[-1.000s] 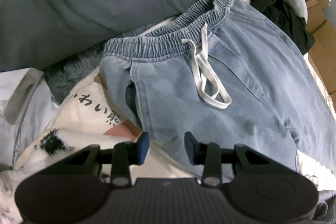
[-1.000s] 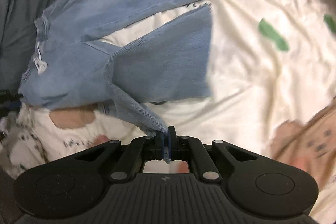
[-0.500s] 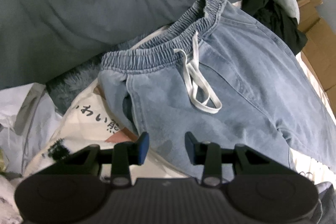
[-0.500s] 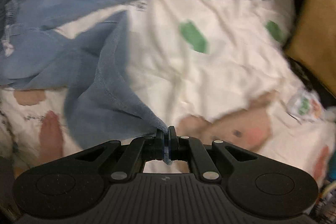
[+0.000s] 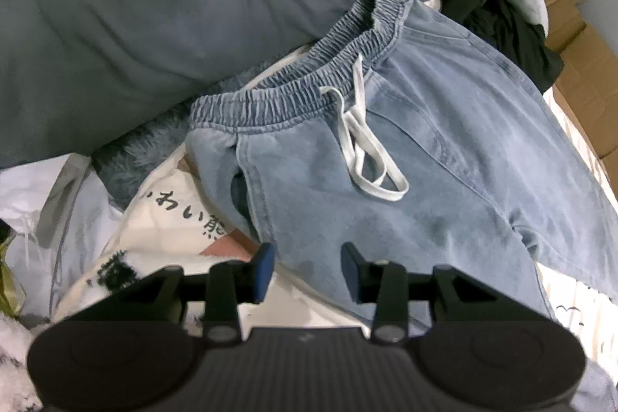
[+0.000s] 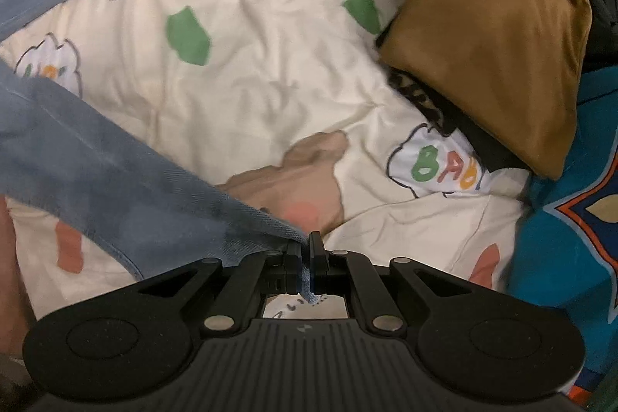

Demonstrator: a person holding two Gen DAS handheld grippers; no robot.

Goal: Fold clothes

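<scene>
Left wrist view: the left tool (image 5: 308, 271) hovered with its fingers apart and empty over the hip of the jeans (image 5: 405, 180). Over the last second the waistband (image 5: 309, 91) and white drawstring (image 5: 363, 149) barely shifted.
Right wrist view: the right tool (image 6: 305, 259) was clamped on a leg hem (image 6: 266, 222) and had swung it out across the bedcover (image 6: 251, 72) towards the brown cushion (image 6: 486, 26), likely straightening the leg for folding.
Jeans: pale blue denim, lying on the bed, legs still spread apart.

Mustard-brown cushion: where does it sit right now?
In the right wrist view, the mustard-brown cushion lies upper right on the cartoon-print bedsheet, beside the teal patterned fabric.
</scene>
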